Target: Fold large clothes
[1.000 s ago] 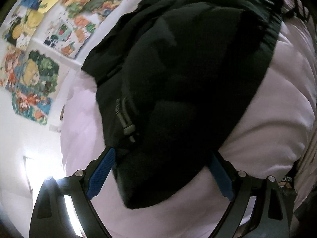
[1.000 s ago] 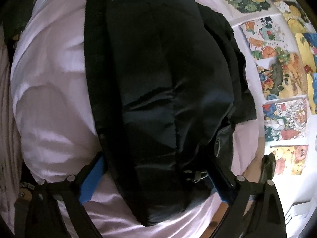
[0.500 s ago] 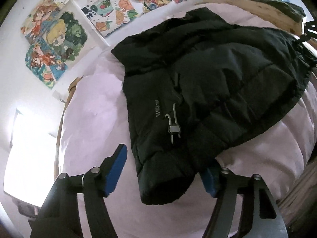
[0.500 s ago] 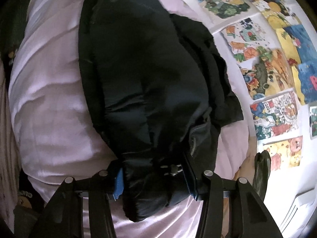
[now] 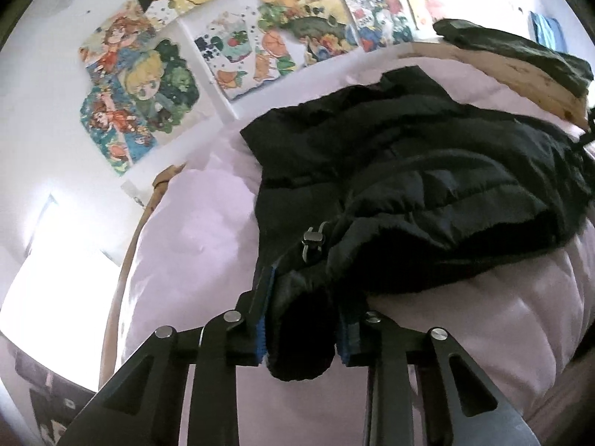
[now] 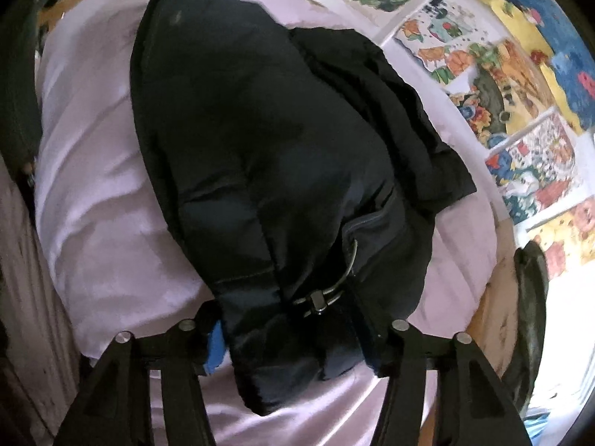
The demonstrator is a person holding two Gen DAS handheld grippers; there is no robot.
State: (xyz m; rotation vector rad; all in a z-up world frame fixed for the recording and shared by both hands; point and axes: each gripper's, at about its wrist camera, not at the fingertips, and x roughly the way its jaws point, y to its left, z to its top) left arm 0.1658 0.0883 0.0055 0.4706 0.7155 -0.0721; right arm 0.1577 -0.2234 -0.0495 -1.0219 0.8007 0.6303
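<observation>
Both grippers, left [image 5: 302, 329] and right [image 6: 293, 342], were clamped on the jacket [image 5: 427, 193] hem, apparently thinly, so padded fabric could slip out during lifting.

A bed covered in pale pink quilted bedding [image 5: 193, 245] stands against a white wall [image 5: 48, 119] hung with colourful cartoon posters [image 5: 141, 85], which also show in the right wrist view [image 6: 520, 85]. Bright daylight floods through a window [image 5: 55, 282] at lower left. A light wooden bed frame [image 5: 494, 70] edges the mattress, with a dark green cloth [image 5: 520, 48] draped over it.
</observation>
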